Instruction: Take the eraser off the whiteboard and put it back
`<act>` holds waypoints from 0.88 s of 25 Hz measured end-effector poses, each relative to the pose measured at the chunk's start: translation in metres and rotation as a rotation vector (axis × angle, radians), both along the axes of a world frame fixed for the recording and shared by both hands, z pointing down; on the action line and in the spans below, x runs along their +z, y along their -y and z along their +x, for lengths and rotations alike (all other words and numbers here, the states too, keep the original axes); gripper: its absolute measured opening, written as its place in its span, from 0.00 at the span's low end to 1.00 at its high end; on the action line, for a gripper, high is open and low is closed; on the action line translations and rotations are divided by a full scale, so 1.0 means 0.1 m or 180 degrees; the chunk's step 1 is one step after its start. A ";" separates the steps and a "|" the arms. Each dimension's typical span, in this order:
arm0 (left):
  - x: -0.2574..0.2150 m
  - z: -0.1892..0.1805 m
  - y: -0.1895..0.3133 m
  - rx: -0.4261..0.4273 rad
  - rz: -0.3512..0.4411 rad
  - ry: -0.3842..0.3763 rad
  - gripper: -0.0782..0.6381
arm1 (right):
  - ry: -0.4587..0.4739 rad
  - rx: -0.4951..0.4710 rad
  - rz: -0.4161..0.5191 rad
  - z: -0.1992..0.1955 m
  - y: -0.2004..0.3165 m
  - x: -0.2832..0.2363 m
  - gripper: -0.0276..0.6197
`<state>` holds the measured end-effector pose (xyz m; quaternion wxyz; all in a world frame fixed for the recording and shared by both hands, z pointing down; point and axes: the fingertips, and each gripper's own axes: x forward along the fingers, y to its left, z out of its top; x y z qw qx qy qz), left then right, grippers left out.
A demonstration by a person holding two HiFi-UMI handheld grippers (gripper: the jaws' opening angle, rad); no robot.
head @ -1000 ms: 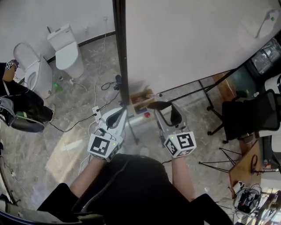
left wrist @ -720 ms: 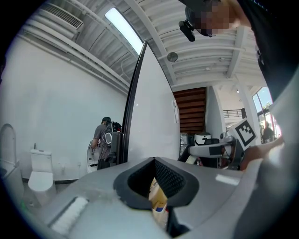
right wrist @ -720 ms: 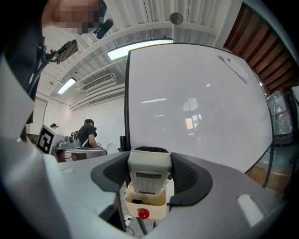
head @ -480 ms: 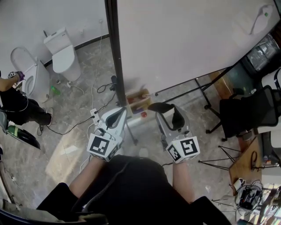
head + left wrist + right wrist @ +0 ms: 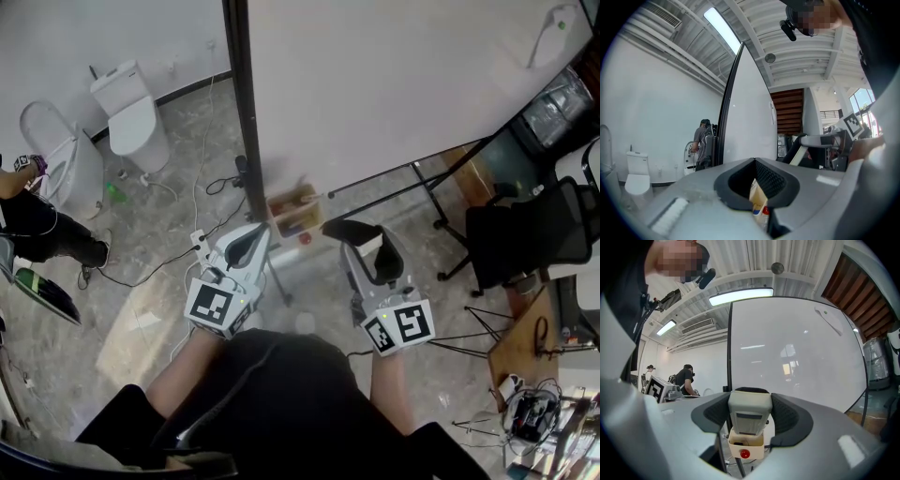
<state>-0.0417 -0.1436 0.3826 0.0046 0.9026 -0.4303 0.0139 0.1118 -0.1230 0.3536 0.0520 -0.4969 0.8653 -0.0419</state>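
Note:
The whiteboard stands upright in front of me, bare and white, with a black post at its left edge. My right gripper is shut on the eraser, a pale grey block with a black felt face toward the board. In the right gripper view the eraser fills the gap between the pads, a short way off the whiteboard. My left gripper hangs beside it, shut and holding nothing. A small pen tray sits at the board's foot.
Two white toilets stand by the far left wall, with a person near them. Cables and a power strip lie on the marble floor. A black office chair and a wooden table crowd the right side.
My right gripper, still holding the eraser, has drawn back from the board toward me and a little to the right. The left gripper has hardly moved.

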 end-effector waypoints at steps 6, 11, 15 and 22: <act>0.03 -0.02 -0.05 -0.0029 -0.0049 -0.0055 0.12 | -0.0008 0.0026 0.0047 0.04 -0.11 -0.08 0.46; 0.02 -0.03 -0.11 -0.0030 -0.0037 -0.0070 0.12 | -0.0013 0.0022 0.0077 0.04 -0.19 -0.14 0.46; 0.02 -0.04 -0.14 -0.0035 -0.0020 -0.0052 0.12 | -0.0004 0.0009 0.0084 0.01 -0.21 -0.13 0.46; 0.01 -0.06 -0.19 -0.0027 -0.0037 -0.0112 0.12 | 0.0005 -0.0014 0.0091 0.00 -0.24 -0.14 0.46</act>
